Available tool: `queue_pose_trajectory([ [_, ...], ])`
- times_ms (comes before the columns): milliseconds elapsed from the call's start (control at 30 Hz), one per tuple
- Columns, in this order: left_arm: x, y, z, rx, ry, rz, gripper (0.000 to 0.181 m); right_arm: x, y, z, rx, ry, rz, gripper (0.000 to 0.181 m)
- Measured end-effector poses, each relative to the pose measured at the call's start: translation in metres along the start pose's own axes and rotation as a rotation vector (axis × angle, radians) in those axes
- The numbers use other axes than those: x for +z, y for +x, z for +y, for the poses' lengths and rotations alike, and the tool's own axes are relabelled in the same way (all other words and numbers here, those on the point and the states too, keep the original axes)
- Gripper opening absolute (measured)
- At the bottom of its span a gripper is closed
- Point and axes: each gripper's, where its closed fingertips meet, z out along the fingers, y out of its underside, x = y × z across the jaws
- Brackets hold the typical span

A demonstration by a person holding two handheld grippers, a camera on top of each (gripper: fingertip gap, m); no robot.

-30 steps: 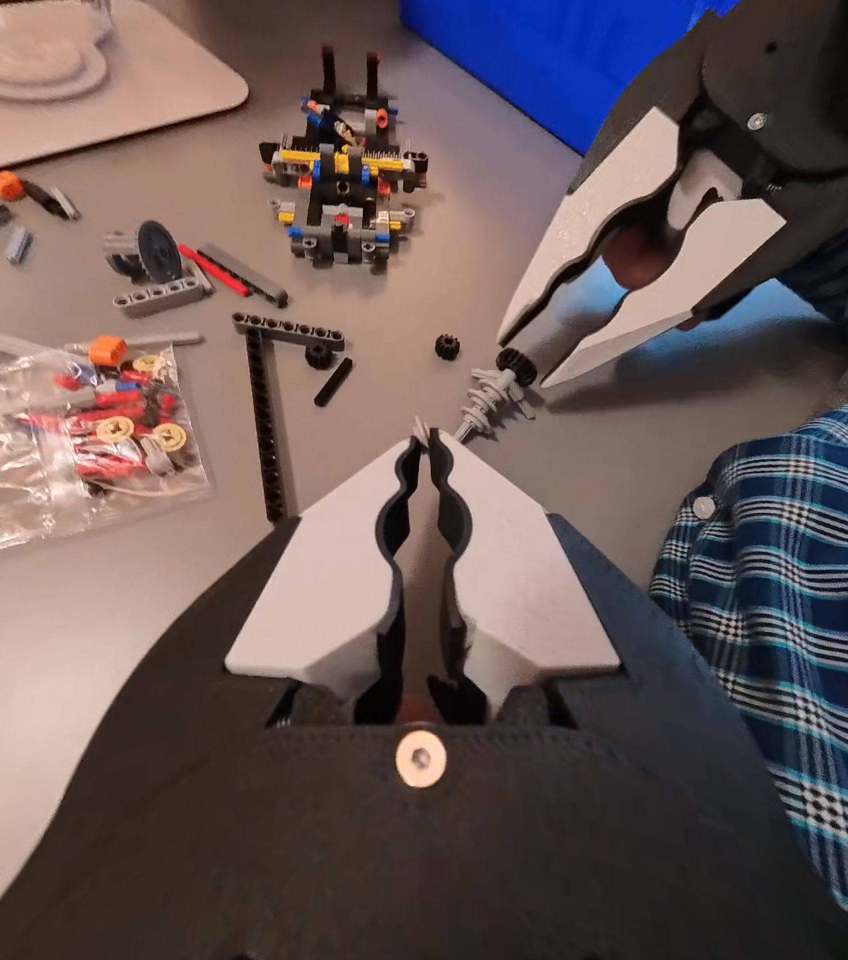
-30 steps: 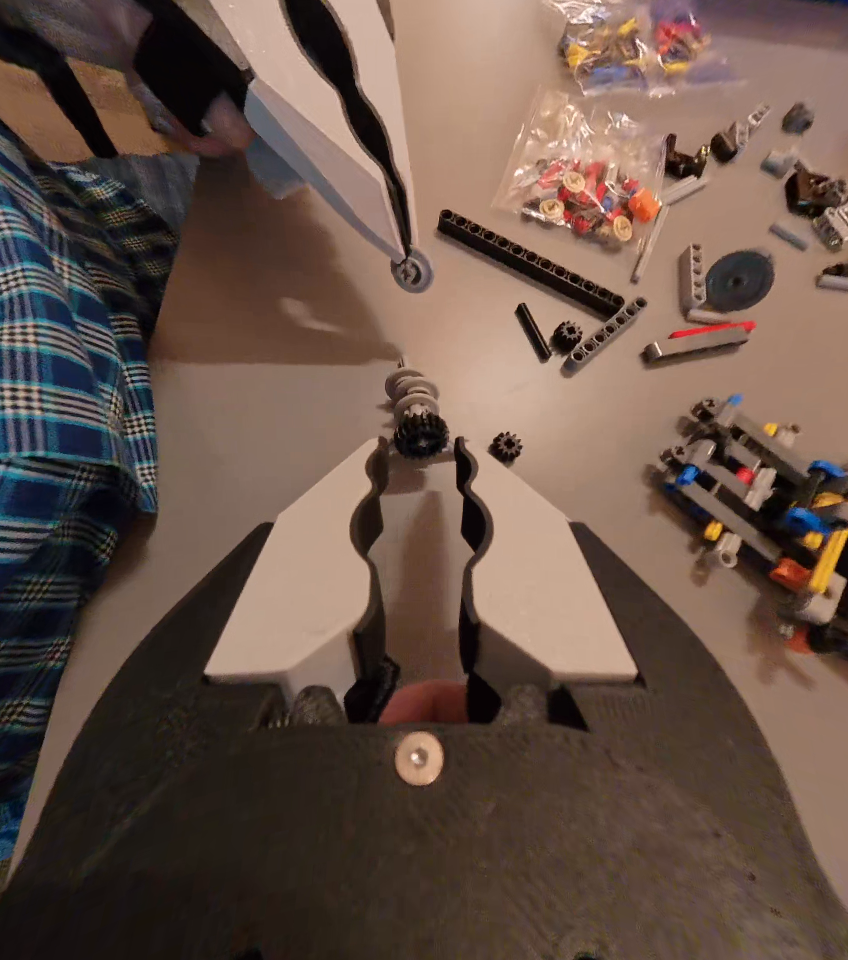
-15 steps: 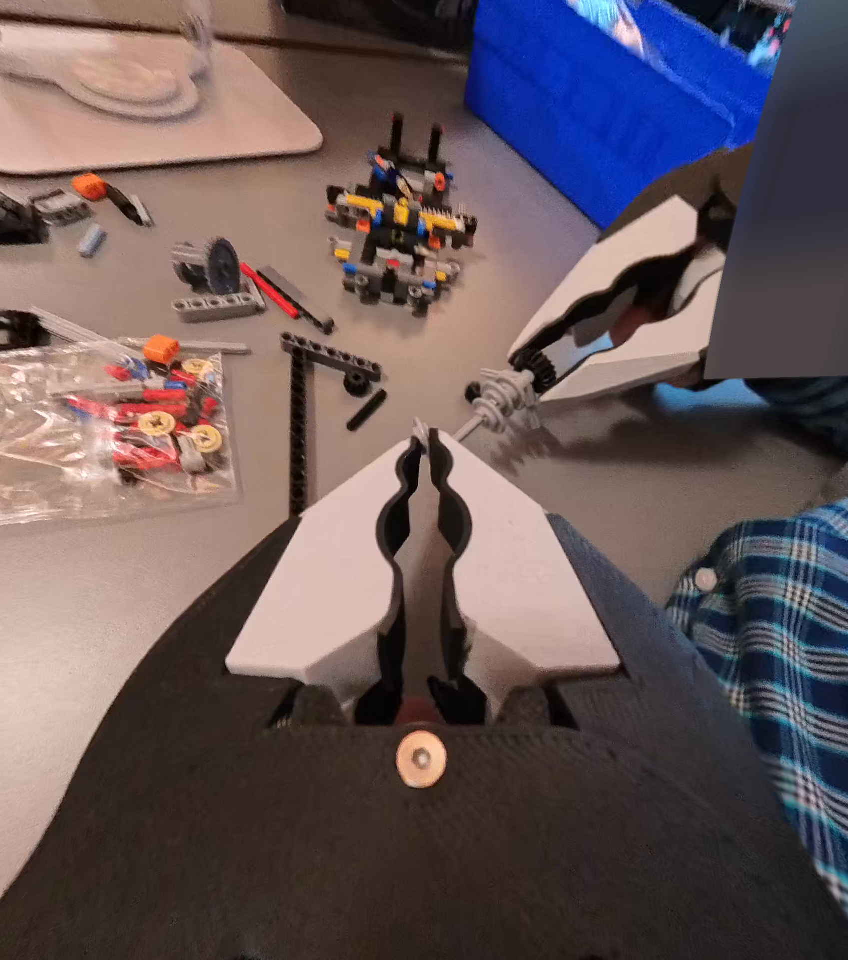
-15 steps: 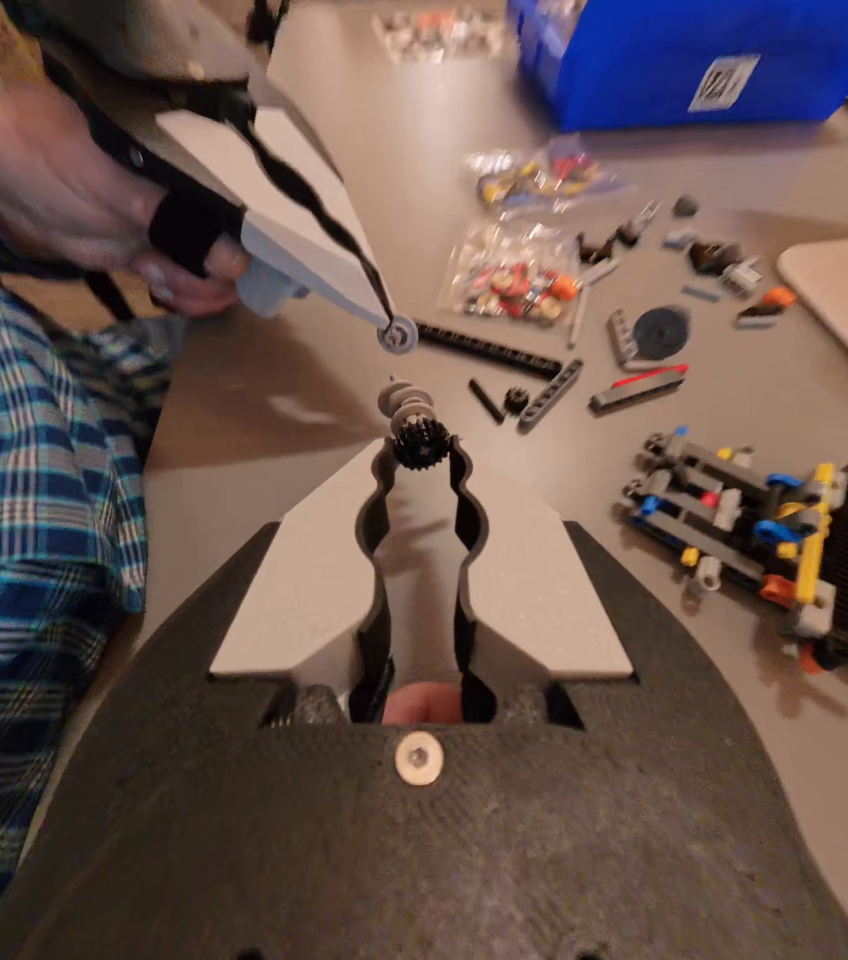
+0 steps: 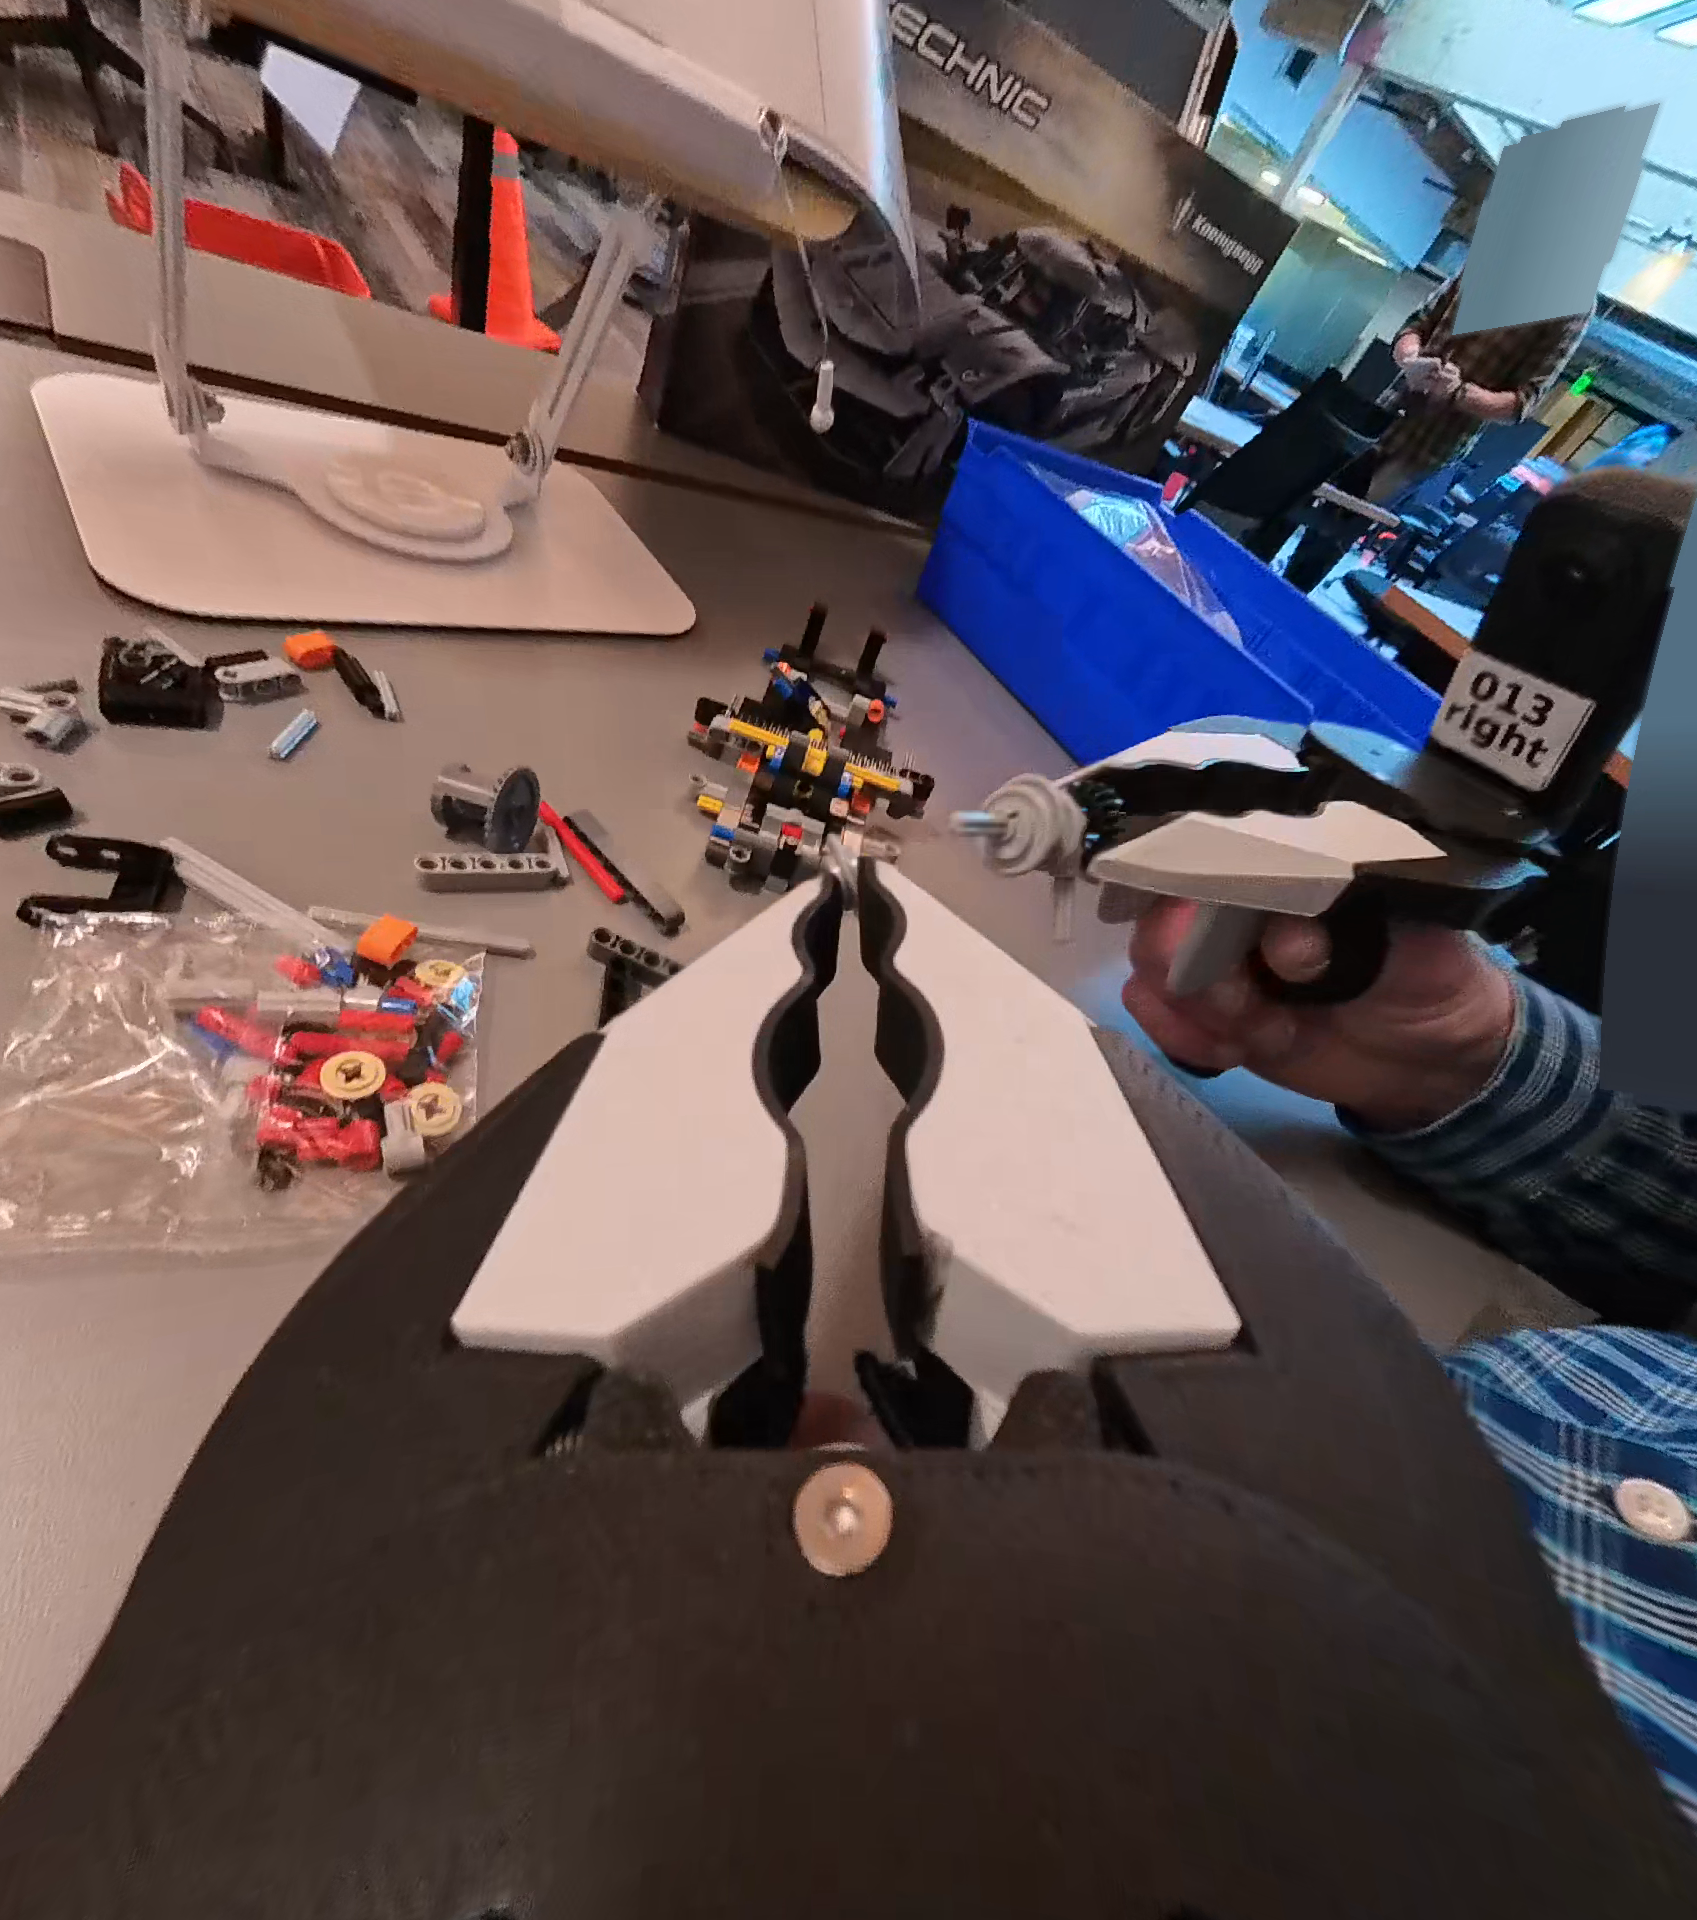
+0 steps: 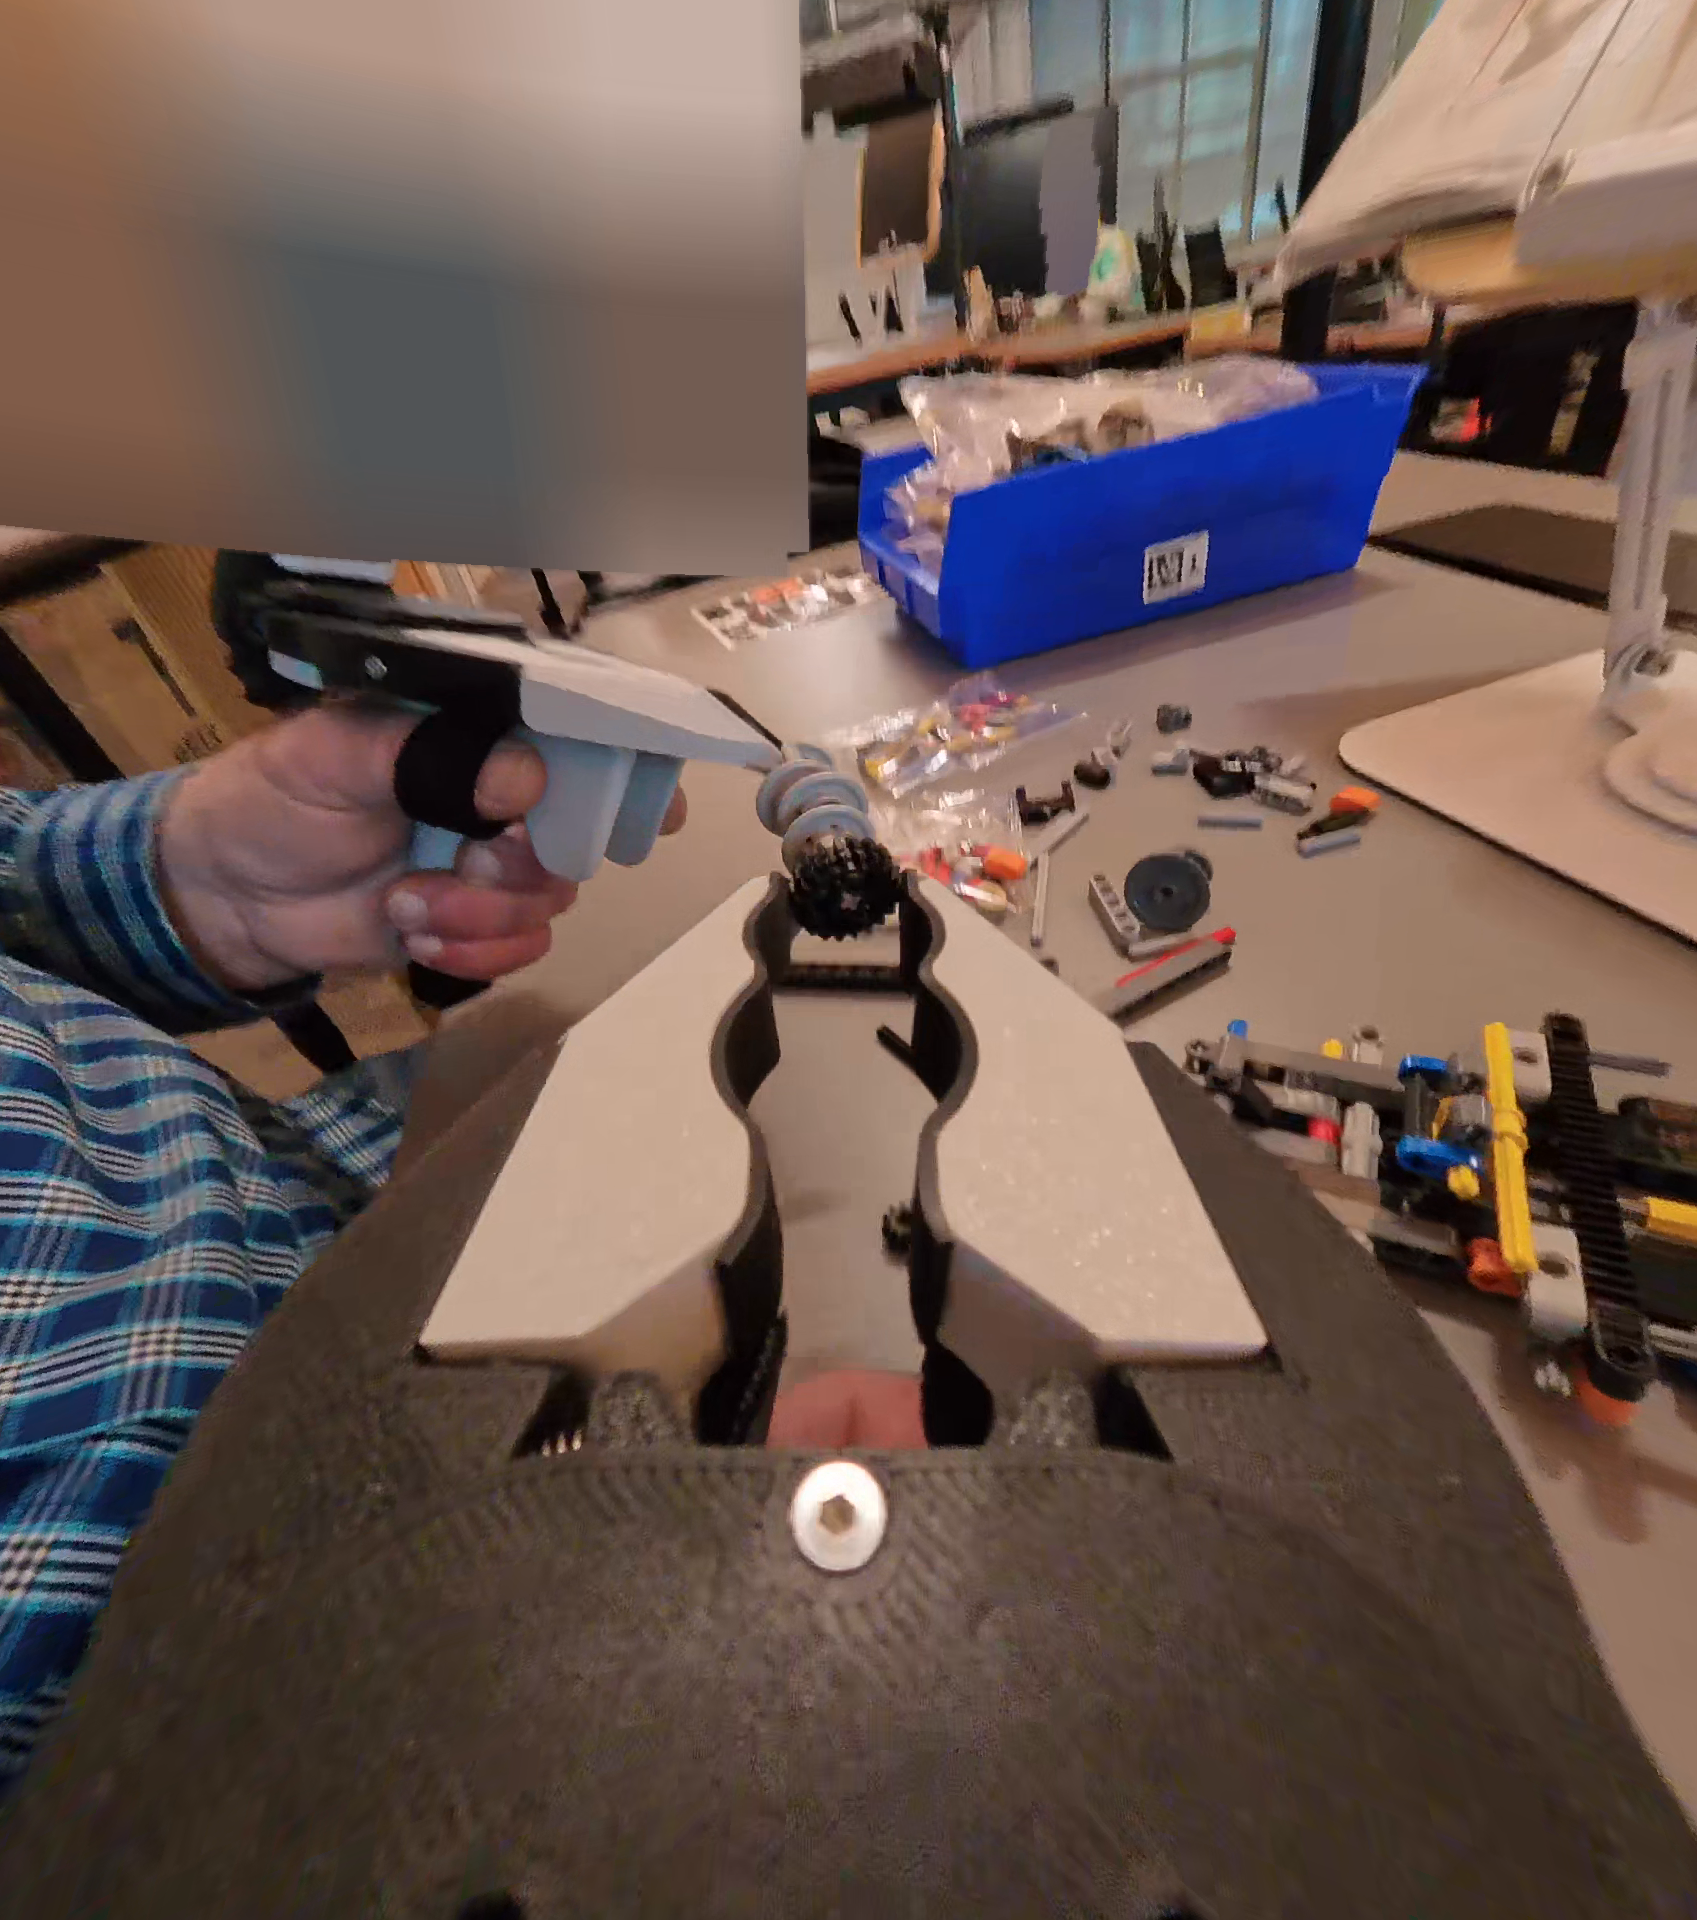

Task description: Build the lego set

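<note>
Roughly, parts bags on worktop [image 5: 200, 1403]: two.
Right tongs [image 6: 839, 899]: level, raised, pinching black gear [image 6: 842, 891] of grey axle assembly [image 5: 1031, 826].
Left tongs [image 5: 849, 883]: pressed on small grey piece [image 5: 846, 868].
Partly built model [image 5: 802, 769]: one.

Blue bin [image 6: 1135, 551], grey table [image 5: 148, 1455], blue plaid sleeve [image 6: 44, 1143], black gear [image 6: 841, 891], grey-fingered black right claw [image 6: 841, 904]

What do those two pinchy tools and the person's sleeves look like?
Both the left gripper and the right gripper have black textured bodies, pale grey wedge fingers with wavy black inner edges, and a silver screw. The right gripper carries a white tag. The sleeves are blue plaid.
</note>
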Motion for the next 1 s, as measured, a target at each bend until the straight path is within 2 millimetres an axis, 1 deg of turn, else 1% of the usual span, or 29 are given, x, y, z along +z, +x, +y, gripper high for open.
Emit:
queue_pose_trajectory([
  [33,0.001,0.002,-0.002,0.002,0.005,0.006,0.000,-0.001,0.000,-0.005,0.012,0.038,-0.011,0.018],
  [100,0.001,0.004,-0.007,0.003,0.024,0.009,0.000,-0.003,0.004,-0.009,0.025,0.072,-0.007,0.019],
  [233,0.002,0.007,-0.012,0.005,0.040,0.017,0.000,-0.008,0.009,-0.018,-0.071,0.116,0.049,0.018],
  [400,0.000,0.011,-0.019,-0.003,0.065,0.033,0.000,-0.012,0.006,-0.026,-0.443,0.114,0.198,0.017],
  [600,-0.001,0.011,-0.023,-0.019,0.074,0.045,0.000,-0.008,-0.012,-0.032,-0.965,0.029,0.340,0.018],
  [700,-0.001,0.014,-0.024,-0.050,0.081,0.074,0.000,-0.005,-0.016,-0.036,-1.165,-0.016,0.413,0.018],
  [767,-0.002,0.013,-0.024,-0.079,0.091,0.091,0.000,-0.003,-0.018,-0.039,-1.271,-0.046,0.448,0.017],
  [833,-0.001,0.011,-0.022,-0.111,0.091,0.103,0.000,0.001,-0.023,-0.039,-1.359,-0.080,0.445,0.017],
  [933,-0.001,0.009,-0.021,-0.161,0.098,0.125,0.000,0.006,-0.026,-0.039,-1.440,-0.137,0.432,0.017],
  [1000,-0.001,0.008,-0.021,-0.182,0.101,0.133,0.000,0.009,-0.025,-0.036,-1.460,-0.179,0.418,0.017],
])
